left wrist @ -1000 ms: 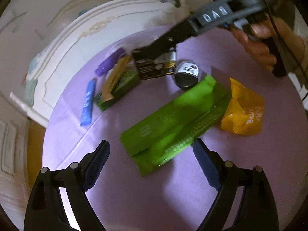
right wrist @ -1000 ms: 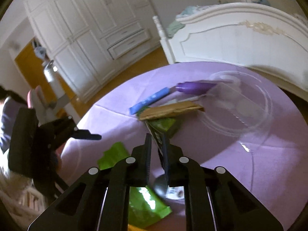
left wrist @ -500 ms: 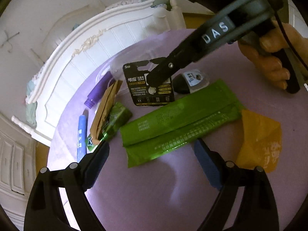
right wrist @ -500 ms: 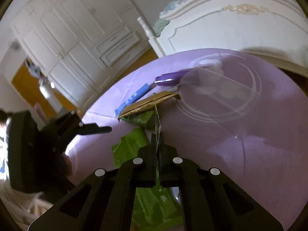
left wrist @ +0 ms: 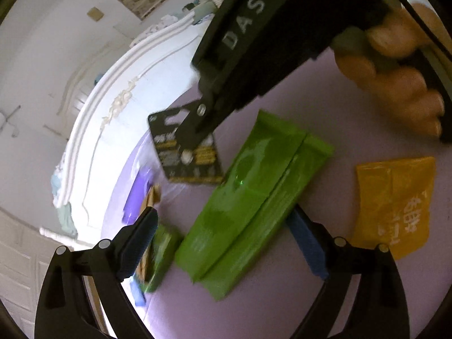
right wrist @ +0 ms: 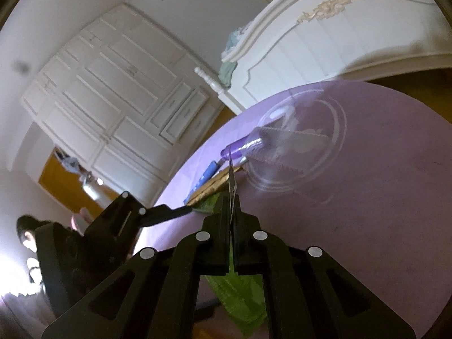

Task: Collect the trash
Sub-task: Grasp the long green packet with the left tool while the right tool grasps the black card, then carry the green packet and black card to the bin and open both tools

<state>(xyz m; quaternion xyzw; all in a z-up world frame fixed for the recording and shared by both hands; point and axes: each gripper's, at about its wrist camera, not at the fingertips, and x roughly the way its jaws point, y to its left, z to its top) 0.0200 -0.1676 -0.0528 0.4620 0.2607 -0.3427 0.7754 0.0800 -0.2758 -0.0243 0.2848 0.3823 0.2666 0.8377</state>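
- Hanging edge-on between the closed pads of the right gripper, the black card packet sits clear above the purple table
- Lying just ahead of the left gripper, the green wrapper runs its long axis diagonally between those wide-open, empty jaws
- The left hand's gripper is judged nearer to it; the orange bag lies beside
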